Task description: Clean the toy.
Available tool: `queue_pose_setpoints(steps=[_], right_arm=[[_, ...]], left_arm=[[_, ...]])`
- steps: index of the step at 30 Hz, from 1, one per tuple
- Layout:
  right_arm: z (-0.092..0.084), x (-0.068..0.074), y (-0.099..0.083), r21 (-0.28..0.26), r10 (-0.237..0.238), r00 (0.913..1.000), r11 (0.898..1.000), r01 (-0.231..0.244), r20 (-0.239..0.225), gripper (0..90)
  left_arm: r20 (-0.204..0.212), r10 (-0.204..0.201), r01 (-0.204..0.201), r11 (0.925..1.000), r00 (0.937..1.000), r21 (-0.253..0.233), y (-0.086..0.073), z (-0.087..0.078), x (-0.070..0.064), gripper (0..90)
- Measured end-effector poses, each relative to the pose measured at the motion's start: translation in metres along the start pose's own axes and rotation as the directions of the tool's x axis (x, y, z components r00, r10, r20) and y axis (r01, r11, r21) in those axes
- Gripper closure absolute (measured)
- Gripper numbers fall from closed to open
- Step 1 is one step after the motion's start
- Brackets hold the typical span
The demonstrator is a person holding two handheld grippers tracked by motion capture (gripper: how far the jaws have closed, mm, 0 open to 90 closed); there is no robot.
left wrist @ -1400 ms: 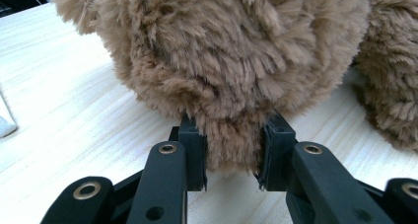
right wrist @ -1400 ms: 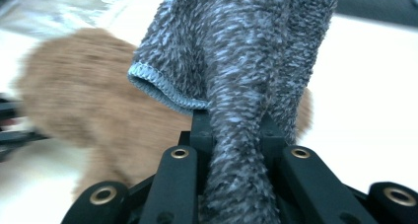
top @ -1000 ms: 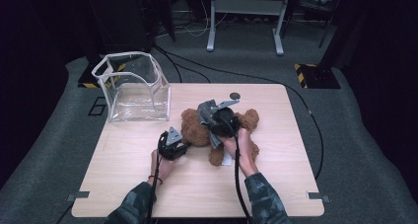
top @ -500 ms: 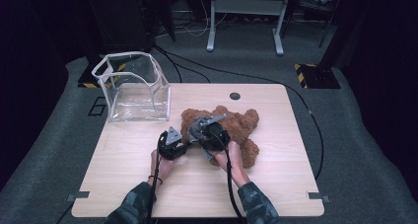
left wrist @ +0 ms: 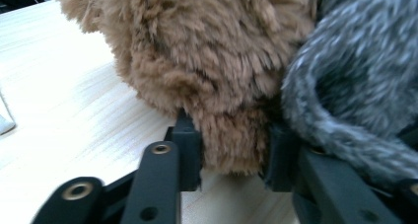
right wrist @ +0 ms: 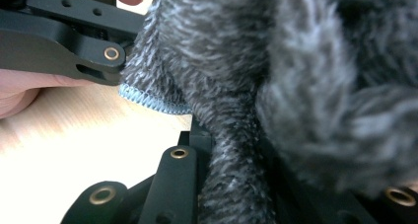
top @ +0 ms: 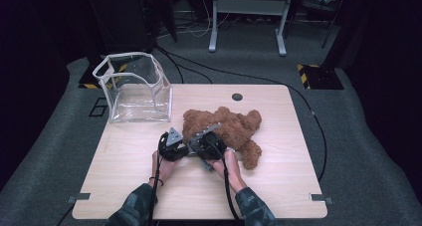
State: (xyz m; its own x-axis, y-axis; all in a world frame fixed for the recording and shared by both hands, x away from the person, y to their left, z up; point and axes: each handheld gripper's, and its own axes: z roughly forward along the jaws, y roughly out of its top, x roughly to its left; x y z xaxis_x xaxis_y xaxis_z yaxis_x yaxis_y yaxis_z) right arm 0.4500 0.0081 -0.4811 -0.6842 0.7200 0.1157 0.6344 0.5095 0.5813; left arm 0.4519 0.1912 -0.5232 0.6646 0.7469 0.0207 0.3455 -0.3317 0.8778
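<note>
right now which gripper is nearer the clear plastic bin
Left. The left gripper sits just below the clear bin, while the right gripper is farther right, over the brown teddy bear.

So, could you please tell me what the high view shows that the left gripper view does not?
High view alone: the clear bag, standing open left of the teddy, and both forearms. Left gripper view alone: the left hand-held gripper with its jaws around a brown furry limb, and grey fuzzy fabric beside it. Both: teddy and wooden table.
</note>
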Motion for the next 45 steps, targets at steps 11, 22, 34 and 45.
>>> queue_pose_setpoints(steps=[11, 22, 34, 45], right_arm=[[-0.059, 0.012, 0.029, -0.148, -0.071, 0.9966, 0.986, 0.076, 0.043, 76.0], [-0.021, 0.005, 0.031, -0.135, -0.028, 0.9994, 0.99, 0.031, 0.02, 76.8], [0.014, 0.0, 0.001, -0.001, 0.038, 0.9993, 0.999, -0.038, -0.002, 76.8], [-0.054, -0.002, 0.022, -0.141, -0.008, 0.9979, 0.99, 0.017, 0.064, 76.5]], left_arm=[[0.006, 0.006, -0.006, 1.0, 1.0, -0.007, -0.001, -0.002, 0.0, 68.2], [-0.007, -0.011, 0.011, 0.9999, 0.9999, -0.002, 0.0, 0.0, -0.001, 70.5], [-0.007, -0.008, 0.008, 1.0, 0.9999, -0.003, 0.0, 0.0, 0.0, 71.1], [-0.003, -0.013, 0.013, 0.9998, 0.9999, -0.016, -0.001, 0.0, -0.001, 71.1]])
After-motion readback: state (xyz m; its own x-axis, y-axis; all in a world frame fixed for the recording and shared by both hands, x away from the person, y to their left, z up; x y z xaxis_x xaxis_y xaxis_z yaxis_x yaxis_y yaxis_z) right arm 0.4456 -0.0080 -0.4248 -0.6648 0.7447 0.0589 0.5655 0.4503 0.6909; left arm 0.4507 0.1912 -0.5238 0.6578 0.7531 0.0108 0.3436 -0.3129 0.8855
